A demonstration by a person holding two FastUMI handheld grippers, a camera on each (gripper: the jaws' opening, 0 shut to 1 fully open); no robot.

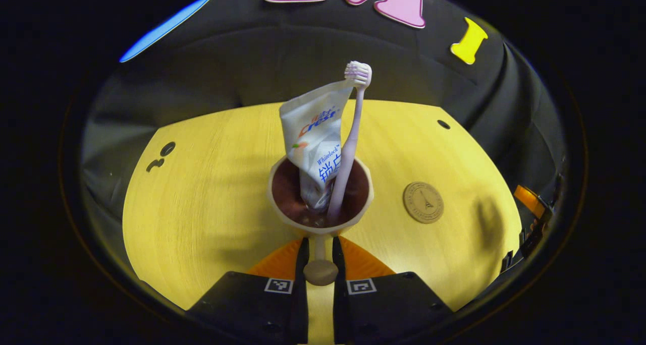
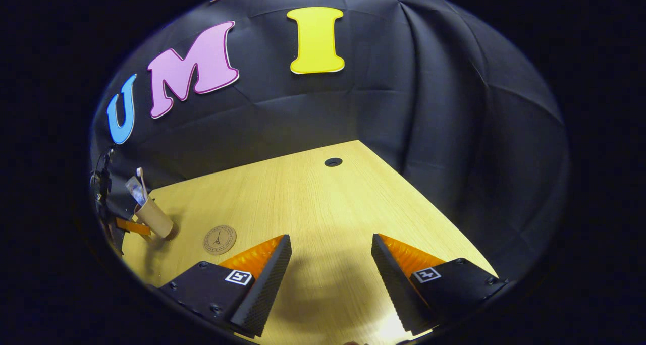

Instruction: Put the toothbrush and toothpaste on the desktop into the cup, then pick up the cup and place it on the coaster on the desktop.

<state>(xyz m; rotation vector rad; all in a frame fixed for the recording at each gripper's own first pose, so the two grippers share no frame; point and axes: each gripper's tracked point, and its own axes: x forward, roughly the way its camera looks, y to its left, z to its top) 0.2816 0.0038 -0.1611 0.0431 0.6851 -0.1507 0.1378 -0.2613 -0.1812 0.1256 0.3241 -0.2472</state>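
Wooden desktop (image 1: 202,209) bears coaster (image 1: 423,202) beside cup (image 1: 321,196) (apparently lifted), handle pinched by left gripper (image 1: 320,256); right gripper (image 2: 330,259) gapes.

Staged recording booth, not a lived-in room. Creased black cloth wall (image 2: 429,108) encloses the pale wood-grain table (image 2: 323,209) from 9 to 3 o'clock. A round cable hole (image 2: 333,162) at 12 o'clock suggests an office-type table top.
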